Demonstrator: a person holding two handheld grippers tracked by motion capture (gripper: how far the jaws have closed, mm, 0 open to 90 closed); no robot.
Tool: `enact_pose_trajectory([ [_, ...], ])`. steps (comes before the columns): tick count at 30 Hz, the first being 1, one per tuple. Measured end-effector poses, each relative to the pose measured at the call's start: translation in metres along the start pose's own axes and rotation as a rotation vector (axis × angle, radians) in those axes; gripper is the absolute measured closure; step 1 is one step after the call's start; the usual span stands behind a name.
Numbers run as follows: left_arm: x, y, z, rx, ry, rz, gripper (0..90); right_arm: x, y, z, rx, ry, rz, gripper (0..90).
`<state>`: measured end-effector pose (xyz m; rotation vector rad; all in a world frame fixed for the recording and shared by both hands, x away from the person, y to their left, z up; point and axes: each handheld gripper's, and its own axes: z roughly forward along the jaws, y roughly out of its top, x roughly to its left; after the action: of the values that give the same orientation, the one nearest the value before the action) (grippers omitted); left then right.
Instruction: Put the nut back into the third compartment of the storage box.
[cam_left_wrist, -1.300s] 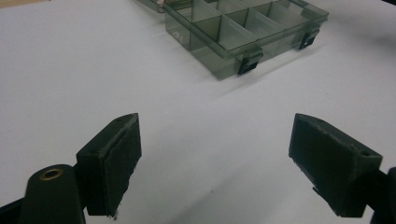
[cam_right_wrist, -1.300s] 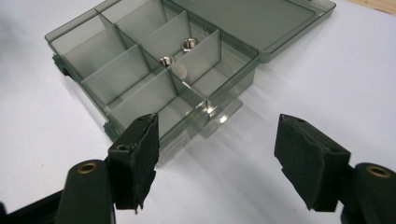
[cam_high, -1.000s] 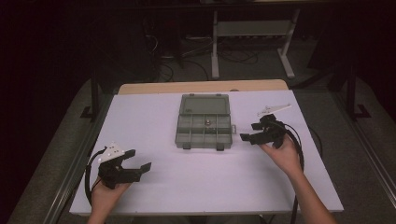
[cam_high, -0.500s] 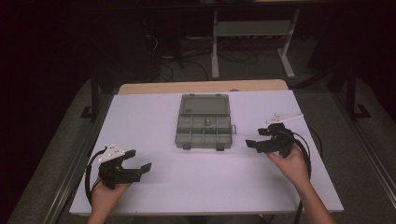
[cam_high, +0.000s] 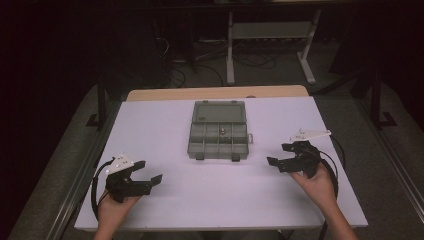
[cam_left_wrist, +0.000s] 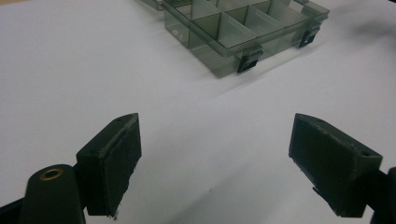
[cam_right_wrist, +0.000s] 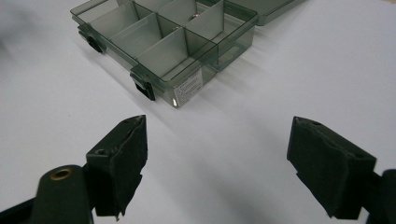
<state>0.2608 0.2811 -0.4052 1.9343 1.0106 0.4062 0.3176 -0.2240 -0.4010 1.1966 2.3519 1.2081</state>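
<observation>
The organizer box (cam_high: 219, 131) is sitting open near the middle of the white table (cam_high: 165, 200), lid folded flat on the far side; the tray is smoky clear plastic, split by dividers into small compartments, with two dark latches along the near edge; one small metallic item is lying in a middle compartment, too small to tell what it is.

The left gripper (cam_high: 150, 181) is resting low over the table at the near left, held by the person's left hand (cam_high: 113, 206); its jaws are standing wide apart with nothing but bare table between them; the box is lying ahead of these jaws and off to their right, well apart; in the left gripper view a latched corner of the box (cam_left_wrist: 243, 35) is showing beyond the pads (cam_left_wrist: 122, 154).

The right gripper (cam_high: 281, 156) is hovering at the right side of the table in the person's right hand (cam_high: 315, 185), its grey plate on top; its jaws have just been opening and are now standing wide, nothing between them; the box is lying ahead of them and to their left, near but not touching; in the right gripper view the box (cam_right_wrist: 163, 42) is showing its near corner with a small white label, plus one latch just beyond the left pad (cam_right_wrist: 126, 161).

Cables are trailing from both grippers across the table.
</observation>
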Motion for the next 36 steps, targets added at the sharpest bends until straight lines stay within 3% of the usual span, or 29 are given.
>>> enact_pose_trajectory([
  [1,0.001,0.000,0.000,0.001,0.000,0.014,16.6,0.000,-0.002,-0.001,0.000,0.001,0.003,18.9],
  [5,0.000,0.000,0.000,0.003,0.000,0.005,16.6,0.000,-0.008,-0.003,-0.008,-0.001,0.003,18.2],
  [6,0.001,0.000,0.000,0.002,0.000,0.021,16.6,0.001,-0.009,-0.004,-0.004,-0.004,0.006,17.8],
  [14,0.000,0.000,0.000,0.002,0.000,-0.001,16.6,0.001,-0.022,-0.006,-0.005,-0.003,0.028,16.6],
  [26,0.001,0.000,0.000,0.004,-0.001,0.019,16.6,0.002,-0.037,-0.016,-0.013,-0.017,0.052,15.4],
  [27,0.000,0.000,0.000,0.004,-0.002,0.003,16.6,0.002,-0.039,-0.016,-0.016,-0.017,0.056,15.3],
  [30,0.001,0.000,0.000,0.005,-0.002,0.027,16.6,0.002,-0.043,-0.018,-0.017,-0.016,0.056,15.1],
  [36,0.000,0.000,0.000,0.006,-0.005,0.009,16.6,0.004,-0.049,-0.024,-0.028,-0.020,0.057,15.1],
])
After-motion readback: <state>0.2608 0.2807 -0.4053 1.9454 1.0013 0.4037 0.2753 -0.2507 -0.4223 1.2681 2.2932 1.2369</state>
